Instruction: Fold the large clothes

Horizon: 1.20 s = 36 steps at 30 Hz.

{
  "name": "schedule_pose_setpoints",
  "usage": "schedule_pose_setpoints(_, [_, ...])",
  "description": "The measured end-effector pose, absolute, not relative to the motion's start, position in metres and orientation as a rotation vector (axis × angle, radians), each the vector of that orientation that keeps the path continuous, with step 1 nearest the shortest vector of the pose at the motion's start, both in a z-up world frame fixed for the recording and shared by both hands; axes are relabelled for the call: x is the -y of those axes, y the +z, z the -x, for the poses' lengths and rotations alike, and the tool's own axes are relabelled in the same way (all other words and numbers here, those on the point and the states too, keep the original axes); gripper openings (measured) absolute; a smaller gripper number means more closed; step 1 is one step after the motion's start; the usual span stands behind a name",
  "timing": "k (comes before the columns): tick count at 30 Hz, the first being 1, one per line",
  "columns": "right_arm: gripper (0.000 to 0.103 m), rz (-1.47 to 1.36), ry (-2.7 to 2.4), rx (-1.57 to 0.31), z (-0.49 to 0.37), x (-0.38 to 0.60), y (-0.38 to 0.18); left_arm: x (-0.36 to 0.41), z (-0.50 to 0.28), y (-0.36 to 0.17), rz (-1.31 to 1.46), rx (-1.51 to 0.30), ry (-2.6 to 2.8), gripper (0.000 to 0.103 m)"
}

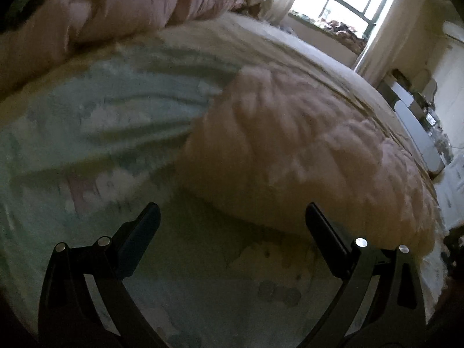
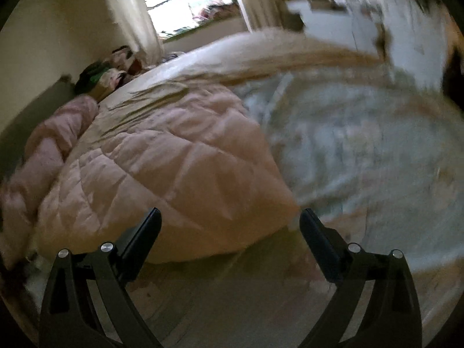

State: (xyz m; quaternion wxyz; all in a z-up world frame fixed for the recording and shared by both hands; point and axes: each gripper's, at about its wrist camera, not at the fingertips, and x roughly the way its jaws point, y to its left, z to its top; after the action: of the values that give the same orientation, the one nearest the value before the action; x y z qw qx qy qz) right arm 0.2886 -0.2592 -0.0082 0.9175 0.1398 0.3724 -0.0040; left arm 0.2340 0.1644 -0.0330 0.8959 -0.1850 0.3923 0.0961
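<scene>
A pink quilted padded garment (image 1: 304, 150) lies in a mound on the bed, over a pale green patterned cloth (image 1: 110, 116). My left gripper (image 1: 232, 217) is open and empty, just above the green cloth at the near edge of the pink garment. In the right wrist view the pink garment (image 2: 162, 174) fills the middle left and the blurred green cloth (image 2: 362, 145) lies to its right. My right gripper (image 2: 230, 220) is open and empty, close to the garment's near edge.
A rolled pink blanket (image 1: 116, 8) lies along the far side of the bed; it also shows in the right wrist view (image 2: 55, 142). A bright window with curtains (image 1: 342, 0) is beyond the bed. White furniture (image 1: 417, 133) stands beside the bed. Clothes are piled at the wall (image 2: 101, 78).
</scene>
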Motion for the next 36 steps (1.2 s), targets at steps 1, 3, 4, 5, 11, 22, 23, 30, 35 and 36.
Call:
schedule_pose_setpoints(1, [0.095,-0.267,0.019,-0.759,-0.293,0.251,-0.005,-0.158,-0.238,-0.026,0.35,-0.799,0.193,0.093])
schedule_pose_setpoints(3, [0.091,-0.244,0.086,-0.762,-0.302,0.232,0.0,-0.144,-0.248,-0.015,0.31,-0.785,0.155,0.093])
schedule_pose_setpoints(4, [0.08,-0.207,0.113,-0.766,-0.308,0.219,0.002,-0.133,-0.254,-0.01,0.298,-0.78,0.11,0.093])
schedule_pose_setpoints(5, [0.073,-0.175,0.124,-0.766,-0.312,0.21,0.003,-0.122,-0.261,-0.005,0.28,-0.777,0.077,0.093])
schedule_pose_setpoints(11, [0.069,-0.082,0.148,-0.801,-0.348,0.173,-0.006,-0.085,-0.308,-0.011,0.16,-0.854,0.041,0.091])
schedule_pose_setpoints(22, [0.08,-0.14,0.155,-0.938,-0.37,0.187,-0.035,-0.101,-0.32,-0.049,0.198,-0.924,0.001,0.093])
schedule_pose_setpoints(23, [0.081,-0.164,0.165,-0.925,-0.365,0.192,-0.029,-0.104,-0.316,-0.043,0.209,-0.914,0.004,0.093])
schedule_pose_setpoints(30, [0.096,-0.319,0.112,-0.879,-0.329,0.251,-0.008,-0.147,-0.293,-0.017,0.265,-0.868,0.096,0.094])
schedule_pose_setpoints(35, [0.096,-0.38,0.064,-0.905,-0.31,0.285,-0.019,-0.178,-0.275,-0.023,0.29,-0.884,0.165,0.094])
schedule_pose_setpoints(36, [0.096,-0.392,0.062,-0.917,-0.305,0.289,-0.024,-0.184,-0.273,-0.024,0.297,-0.89,0.172,0.094])
